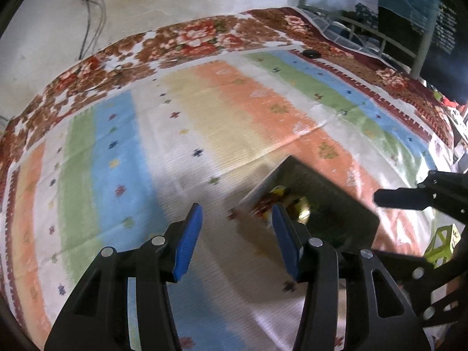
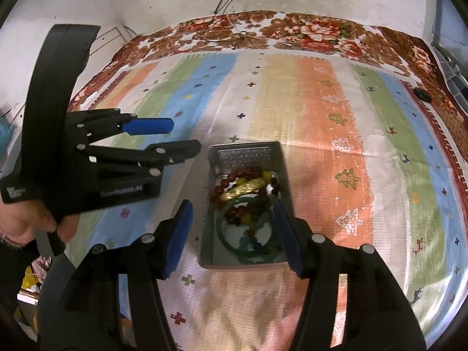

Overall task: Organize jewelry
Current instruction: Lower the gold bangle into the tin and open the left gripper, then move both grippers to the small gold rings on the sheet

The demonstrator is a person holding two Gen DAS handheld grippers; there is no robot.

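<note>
Right hand-held gripper (image 2: 232, 235) hangs with its blue pads spread wide and empty, straddling the near end of the small open grey metal tin (image 2: 244, 158), whose near rim it partly hides. Inside lies a tangle: gold bangle (image 2: 244, 190), green bangle (image 2: 226, 235), red and yellow beads (image 2: 238, 212). Left hand-held gripper (image 2: 184, 137) hovers just beside, jaws parted, holding nothing, over the striped cloth (image 2: 321, 102); its own view is blurred.

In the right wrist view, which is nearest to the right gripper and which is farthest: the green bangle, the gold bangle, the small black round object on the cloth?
From the right gripper:
1. The green bangle, in the near end of the metal tin, between the blue pads.
2. The gold bangle, farther back in the tin, among the beads.
3. The small black round object, far off at the upper right, at the cloth's edge.
</note>
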